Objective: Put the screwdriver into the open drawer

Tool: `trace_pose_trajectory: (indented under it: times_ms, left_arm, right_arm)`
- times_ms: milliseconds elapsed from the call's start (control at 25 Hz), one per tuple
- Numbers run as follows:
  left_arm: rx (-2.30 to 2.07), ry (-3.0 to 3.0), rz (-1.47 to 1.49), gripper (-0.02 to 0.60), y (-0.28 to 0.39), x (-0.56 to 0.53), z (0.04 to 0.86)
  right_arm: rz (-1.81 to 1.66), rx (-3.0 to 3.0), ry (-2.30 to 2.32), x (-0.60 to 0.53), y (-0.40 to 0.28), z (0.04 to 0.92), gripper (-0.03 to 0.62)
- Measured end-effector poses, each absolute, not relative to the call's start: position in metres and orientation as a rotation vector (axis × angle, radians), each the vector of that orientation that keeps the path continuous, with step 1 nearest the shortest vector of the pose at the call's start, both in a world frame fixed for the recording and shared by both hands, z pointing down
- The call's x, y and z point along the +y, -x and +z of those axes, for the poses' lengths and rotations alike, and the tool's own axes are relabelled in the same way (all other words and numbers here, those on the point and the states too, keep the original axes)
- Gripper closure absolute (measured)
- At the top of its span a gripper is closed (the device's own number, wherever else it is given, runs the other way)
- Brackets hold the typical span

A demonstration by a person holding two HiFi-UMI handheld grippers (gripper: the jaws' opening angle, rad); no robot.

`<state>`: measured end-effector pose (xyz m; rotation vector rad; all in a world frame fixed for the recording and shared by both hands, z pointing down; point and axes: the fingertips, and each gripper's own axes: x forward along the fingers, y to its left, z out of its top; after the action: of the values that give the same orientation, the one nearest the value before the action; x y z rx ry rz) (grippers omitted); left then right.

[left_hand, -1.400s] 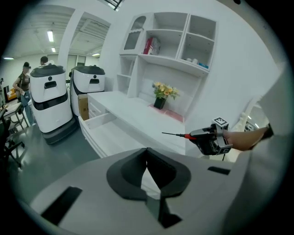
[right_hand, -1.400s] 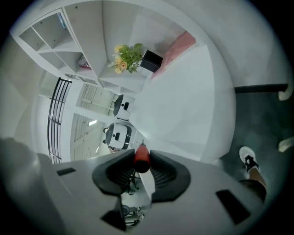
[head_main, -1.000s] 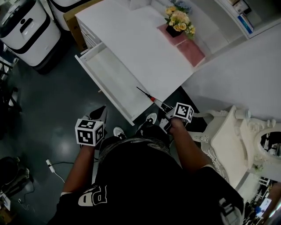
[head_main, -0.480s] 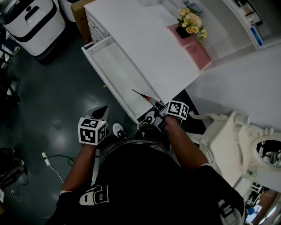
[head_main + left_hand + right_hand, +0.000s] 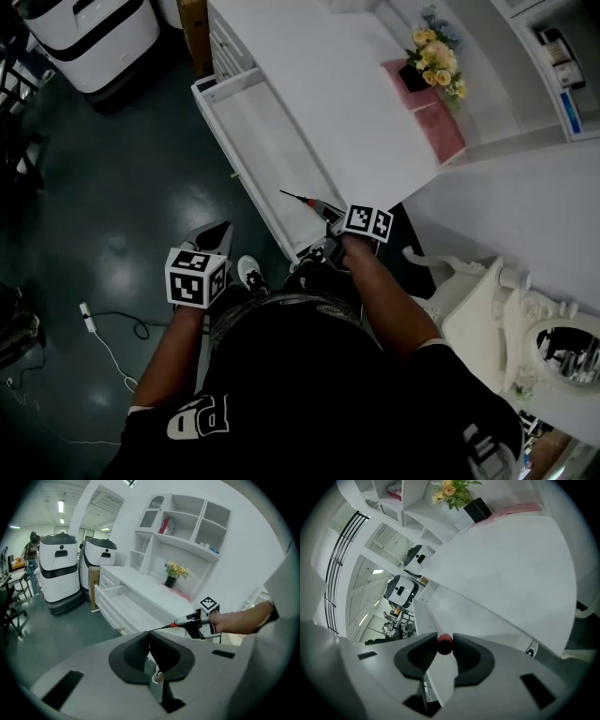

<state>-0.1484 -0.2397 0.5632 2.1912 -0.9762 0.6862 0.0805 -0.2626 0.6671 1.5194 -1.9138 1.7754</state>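
- Gripping the screwdriver [image 5: 309, 202] by its grey handle, the right gripper [image 5: 332, 216] presses its 2 dark ribbed pads on it. In the right gripper view the round red part of the tool sits between the jaws.
- The left gripper [image 5: 221, 231] is closed, its tips are together and nothing is between them. It hangs over the dark, glossy floor [image 5: 112, 187].
- The screwdriver has a thin dark metal shaft, a red collar and a rounded grey handle.
- Its long axis goes across the width of the drawer [image 5: 267, 150]. The tip points away from the person, to the upper left of the head view, and is a little lower than the handle.
- The tool is held above the near end of the open drawer, just beside the edge of the desk [image 5: 319, 84].
- The drawer is long, shallow, rectangular and smooth white. The desk top is flat and white.
- Count: 1 screwdriver, 1 open drawer, 2 grippers, 1 pot of yellow flowers [image 5: 433, 58] on 1 pink mat [image 5: 441, 131], and 2 white rounded machines [image 5: 58, 569].
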Motion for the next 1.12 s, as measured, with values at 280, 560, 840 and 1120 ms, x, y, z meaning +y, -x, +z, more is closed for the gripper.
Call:
trace_pose_trajectory:
  times_ms: [280,560,840,1120]
  left_arm:
    - [-1.057,-2.139,0.665,0.566,0.166,-0.239,0.562]
    - [-1.134,-2.100,0.631,0.566,0.185,-0.241,0.554]
    - [-1.146,-2.080,0.621,0.566,0.192,-0.242,0.557]
    - [-1.125,-2.100,0.617,0.566,0.187,-0.246,0.557]
  right_arm:
    - [1.655,-1.903,-1.524,-0.299,-0.074,0.679,0.484]
    - [1.514,-1.873,-1.525,-0.329,-0.069,0.691,0.484]
    - [1.202,-1.864,-1.375,-0.325,-0.056,0.698,0.483]
    - [0.962,-1.808,-1.204,-0.306,-0.049,0.709,0.482]
